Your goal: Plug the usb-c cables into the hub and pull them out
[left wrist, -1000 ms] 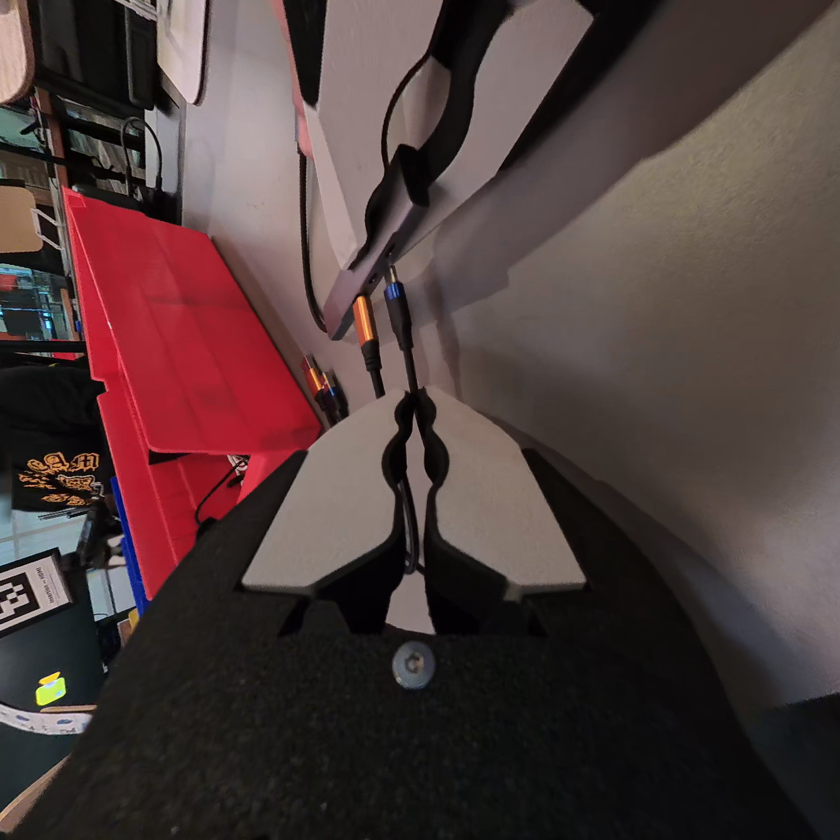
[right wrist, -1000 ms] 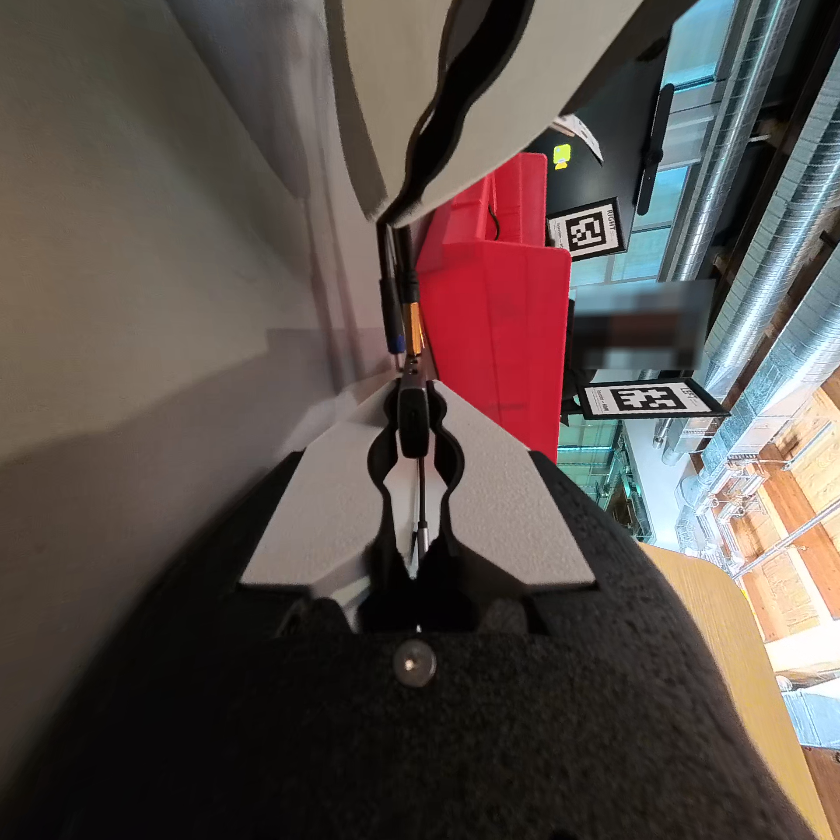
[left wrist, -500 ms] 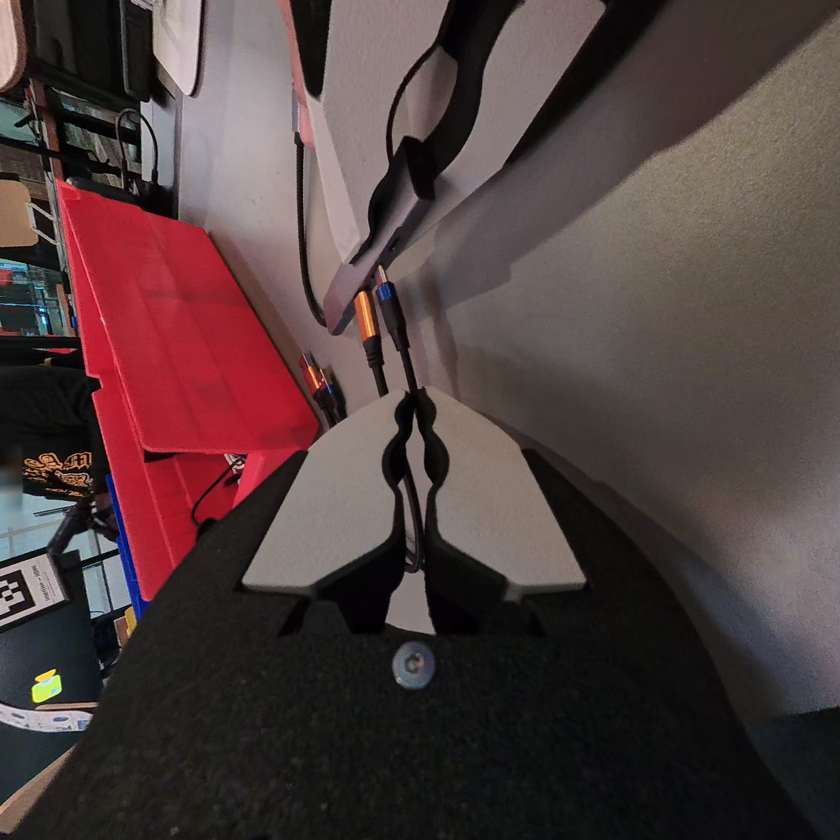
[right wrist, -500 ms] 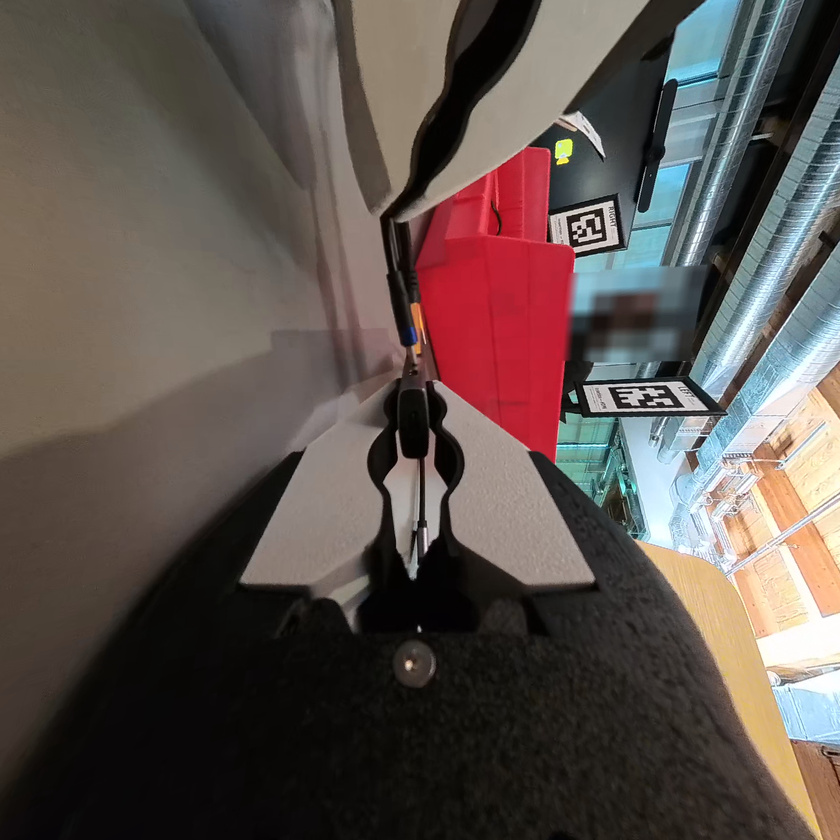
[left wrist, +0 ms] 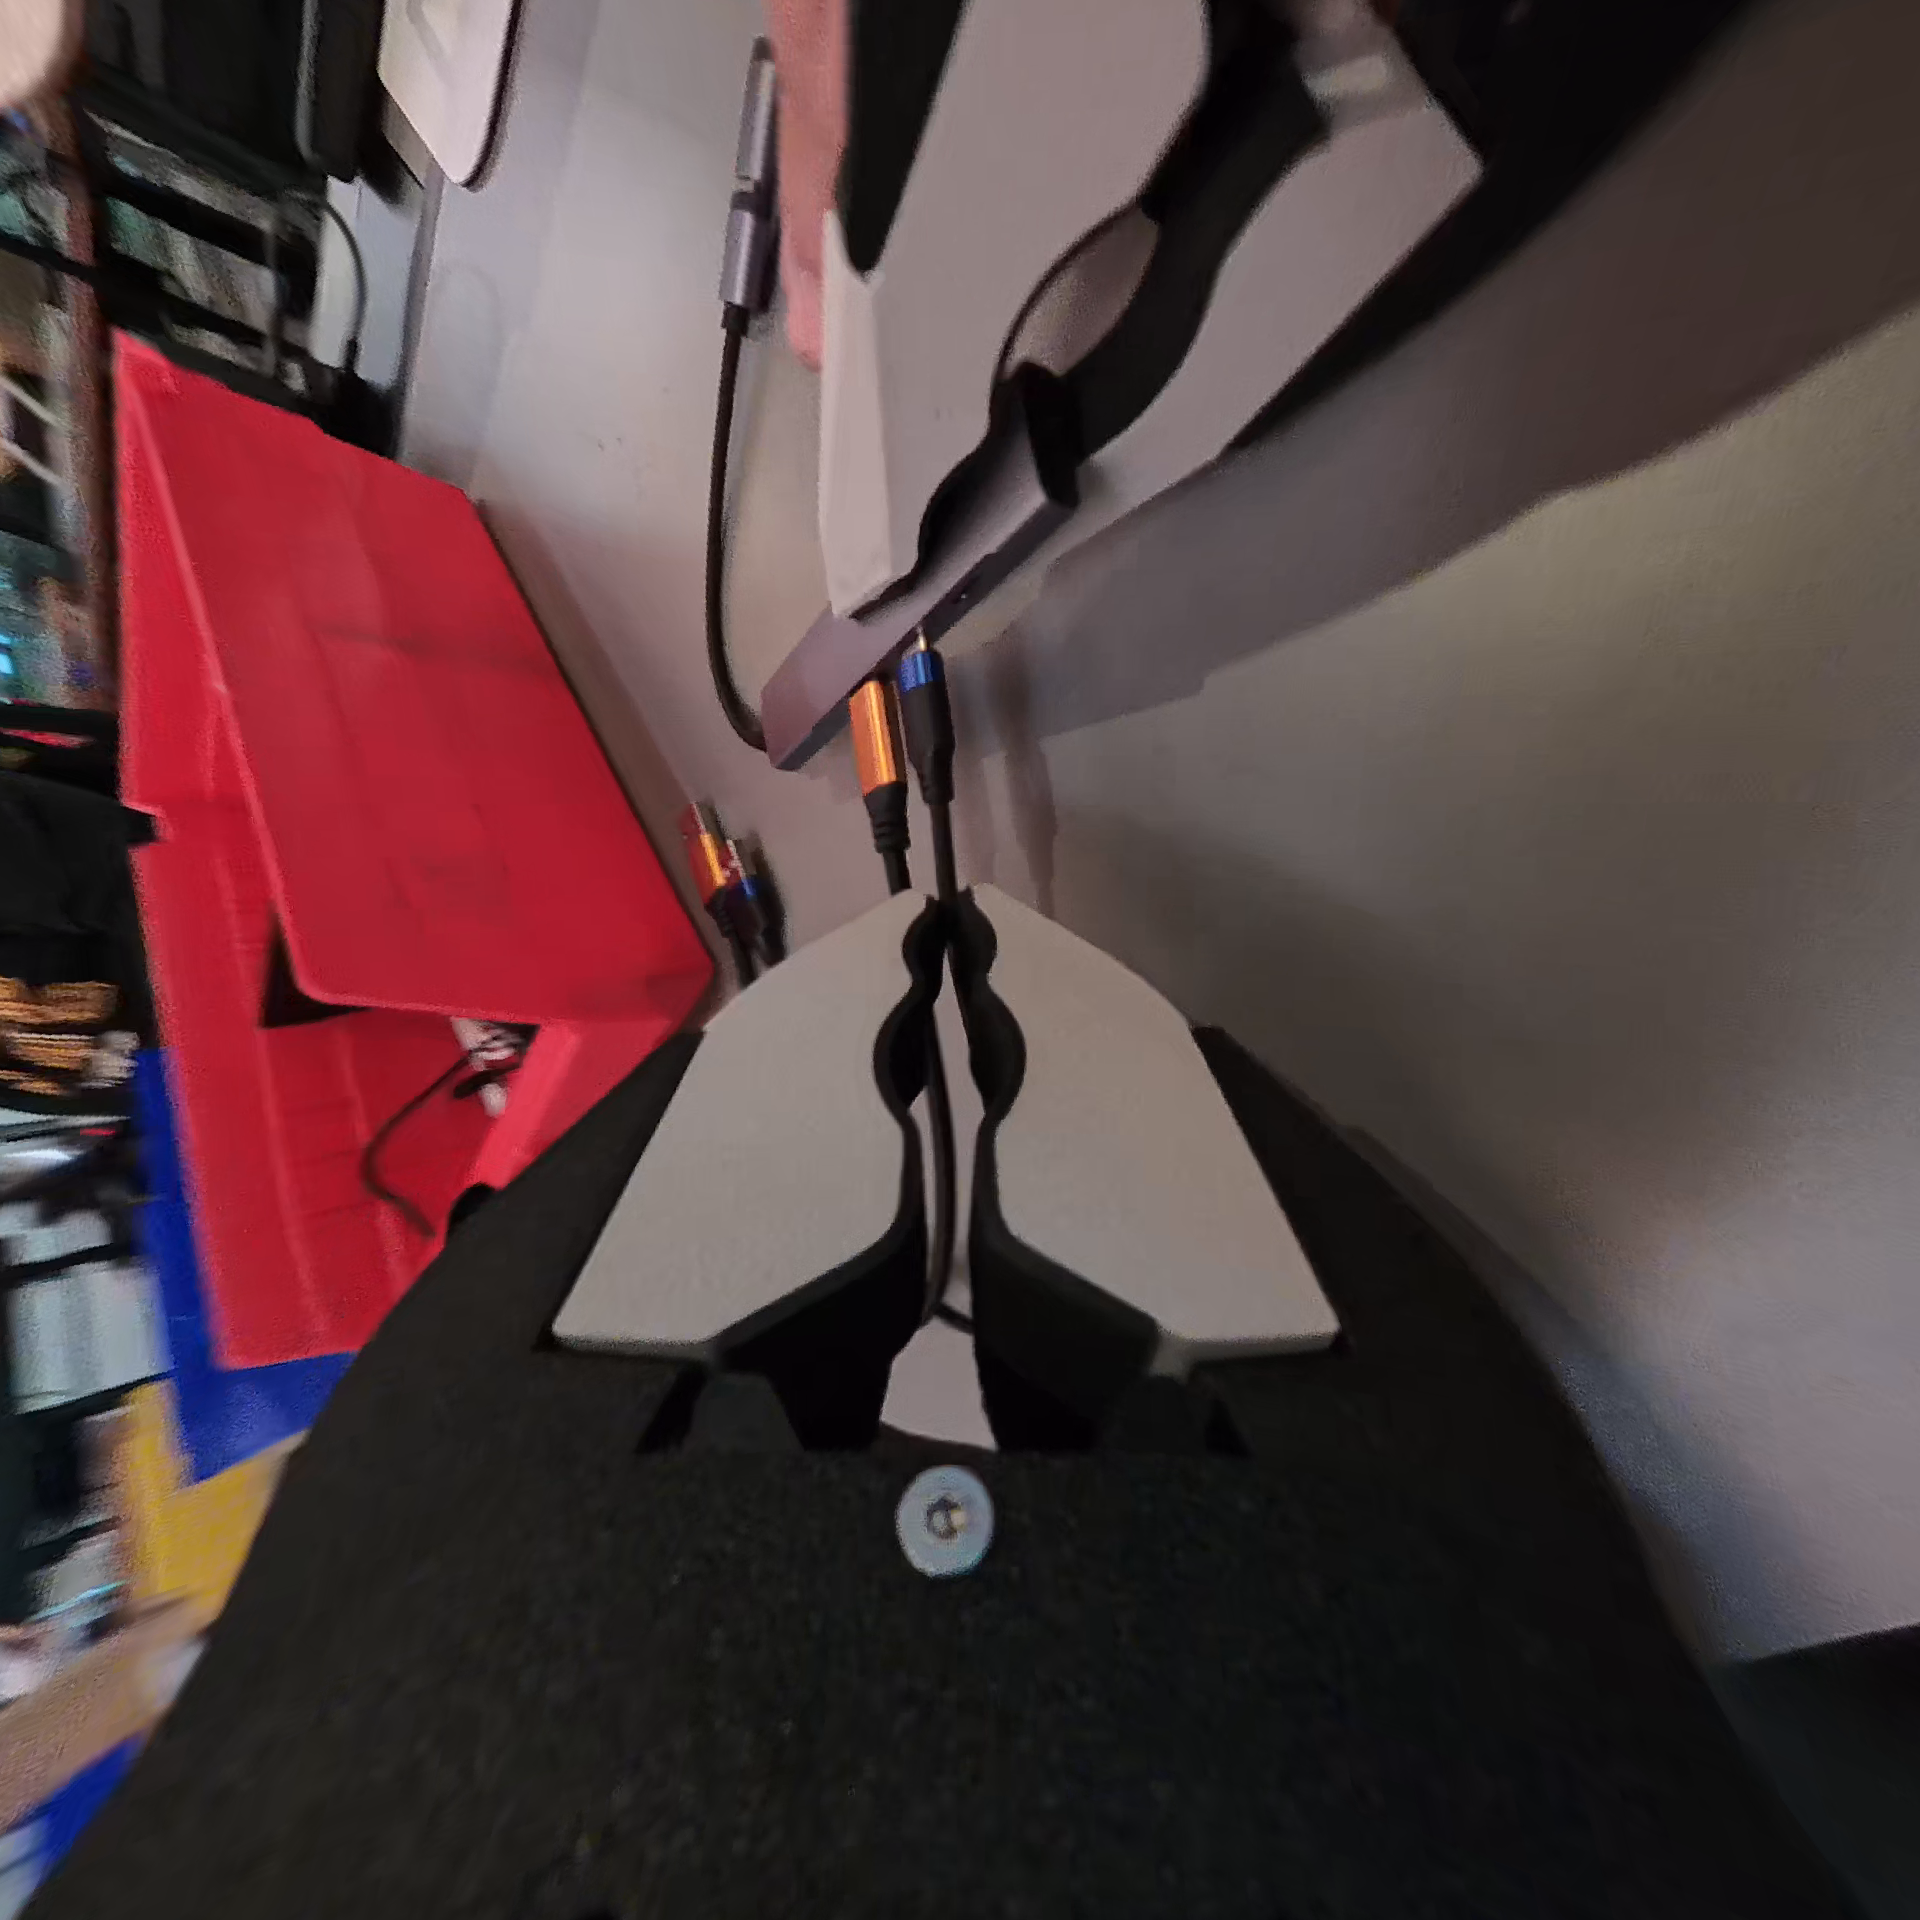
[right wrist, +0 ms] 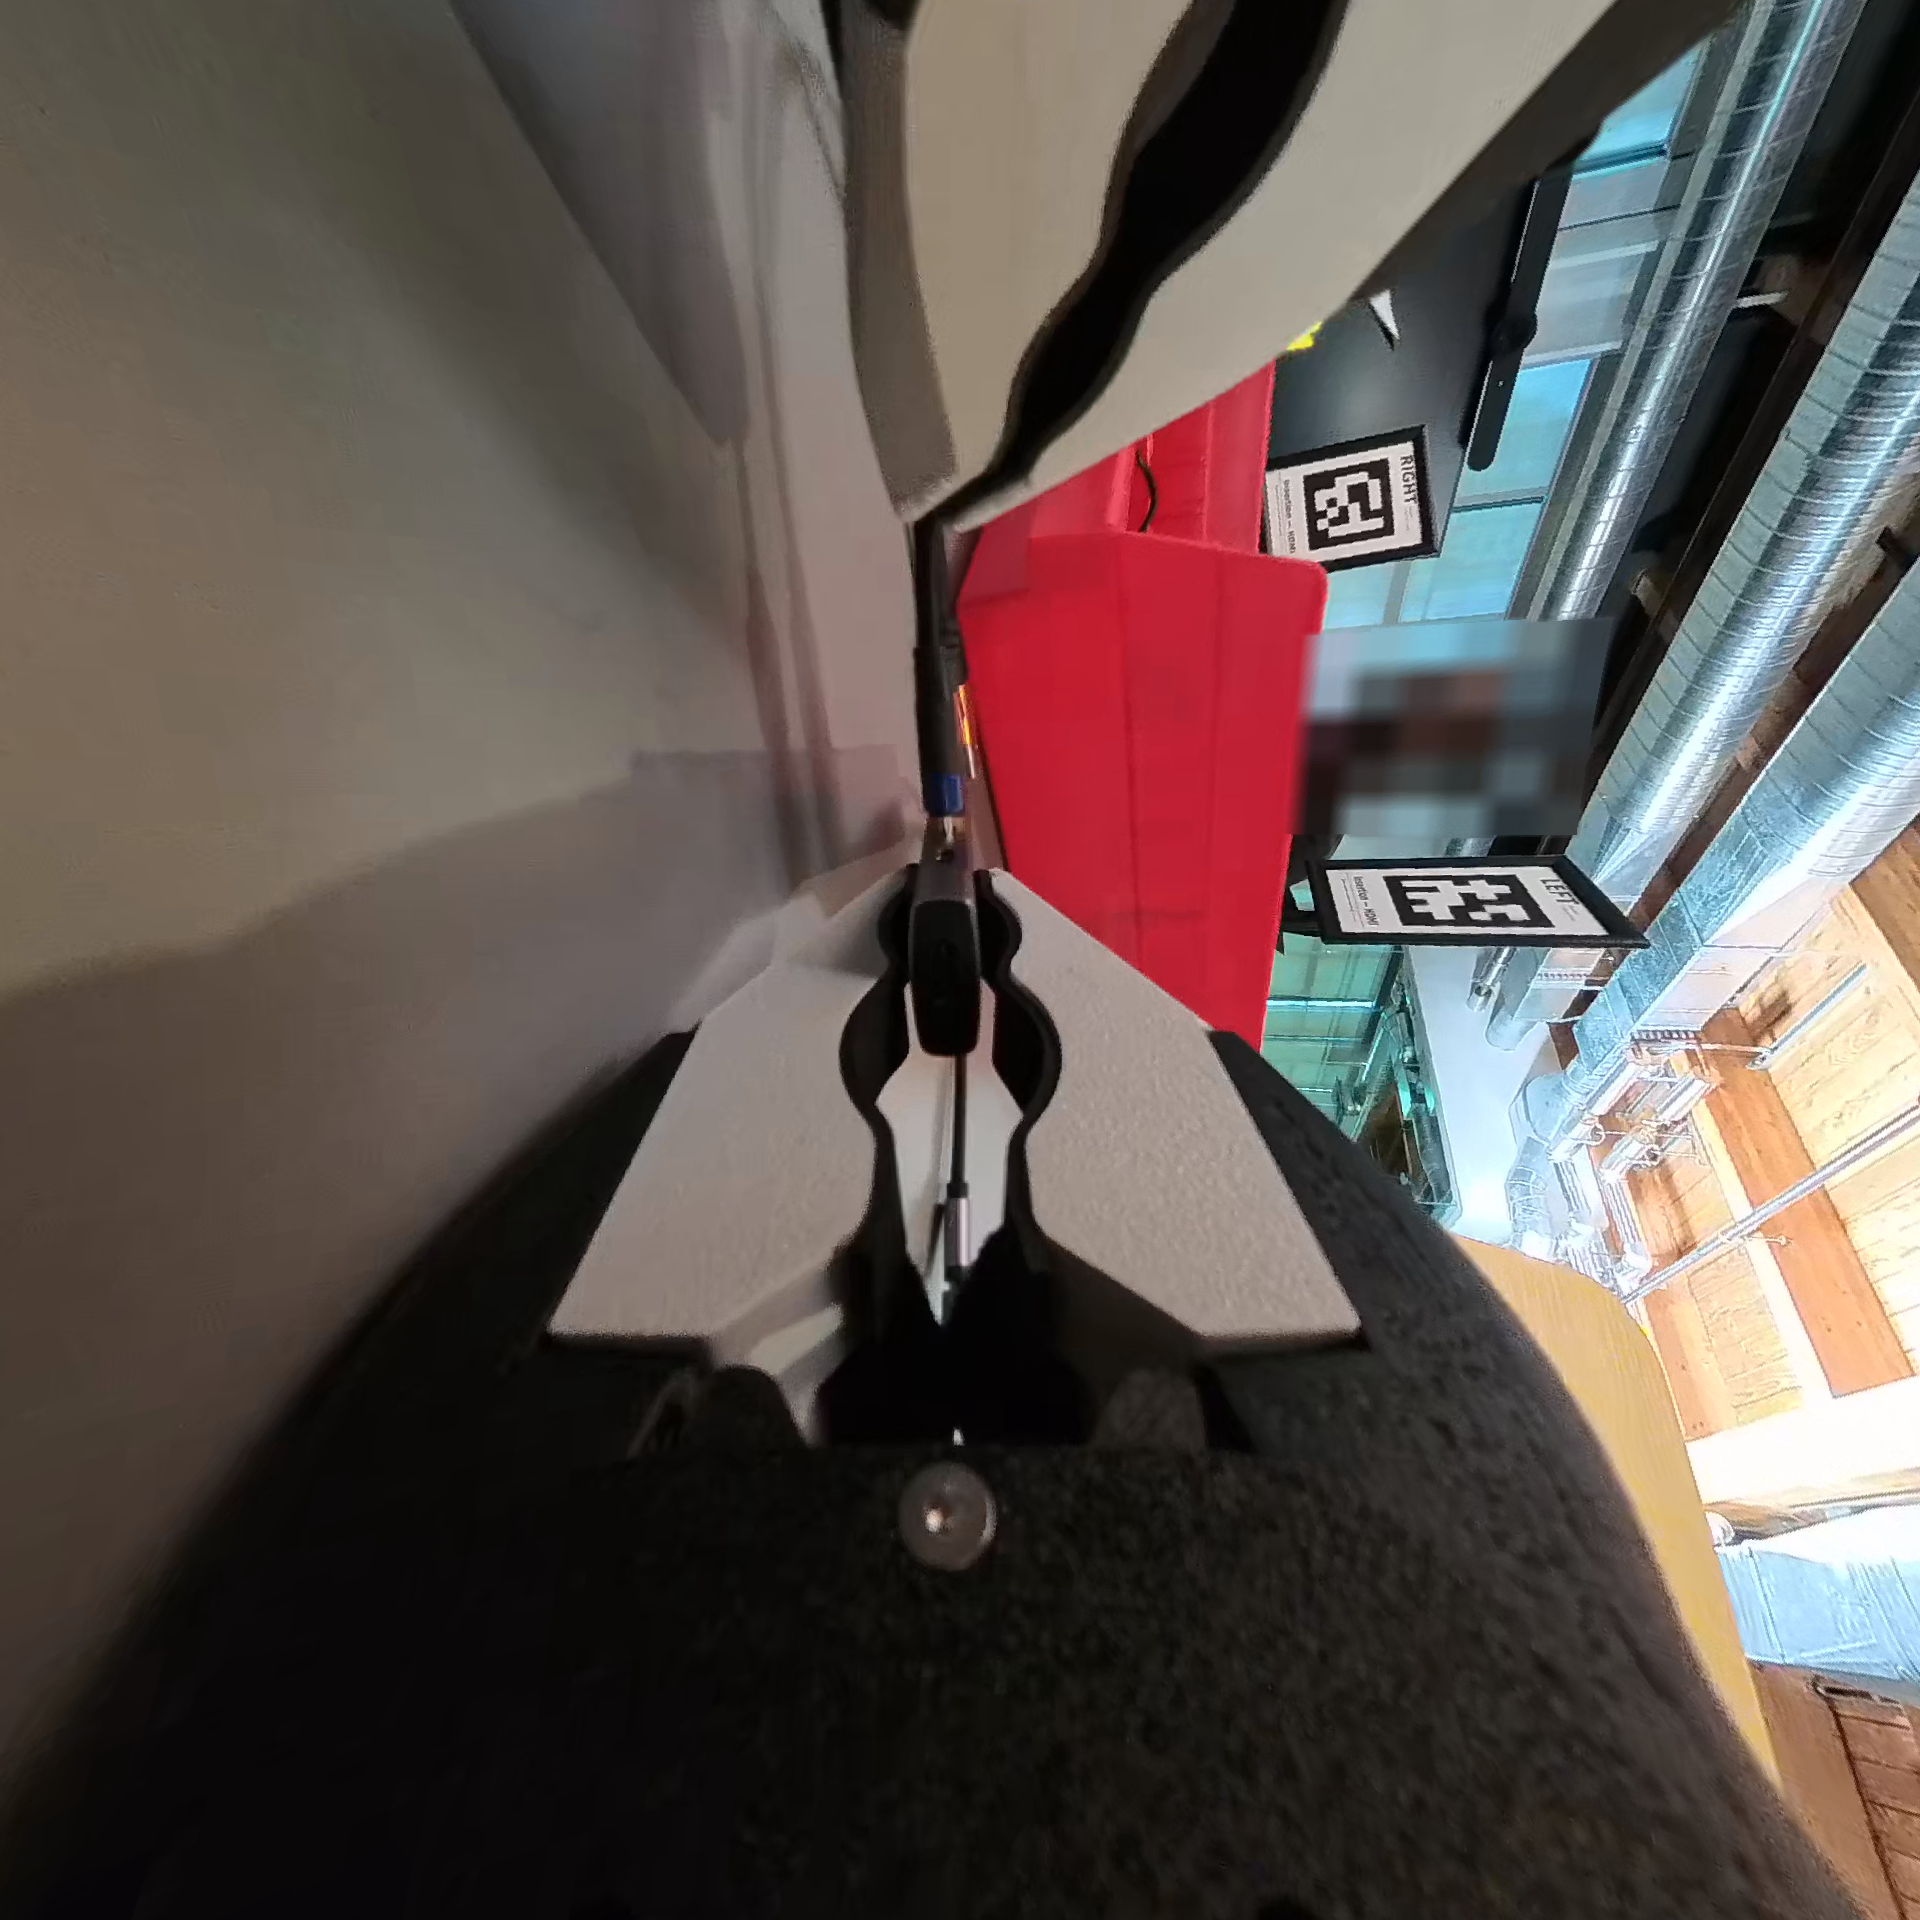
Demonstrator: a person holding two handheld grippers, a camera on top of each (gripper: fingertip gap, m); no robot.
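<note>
My left gripper is shut on the black cable of the blue-collared usb-c plug. The plug's metal tip is at the edge of the grey hub, with a little metal still showing. The orange-collared plug sits in the hub beside it. My right gripper is shut on the hub and holds it above the white table. It also shows in the left wrist view. In the right wrist view the blue plug hangs just beyond the hub, under the left gripper.
Two spare plugs, one orange and one blue, lie on the white table by a red bin. The hub's own black lead runs to a grey connector. Marker cards stand behind the bin. Spacing between my two grippers at the tips: around 6 cm.
The blue plug has moved closer to the hub. The gap with its bare metal tip has closed until the tip meets the hub's edge. Both views are now blurred by motion.
</note>
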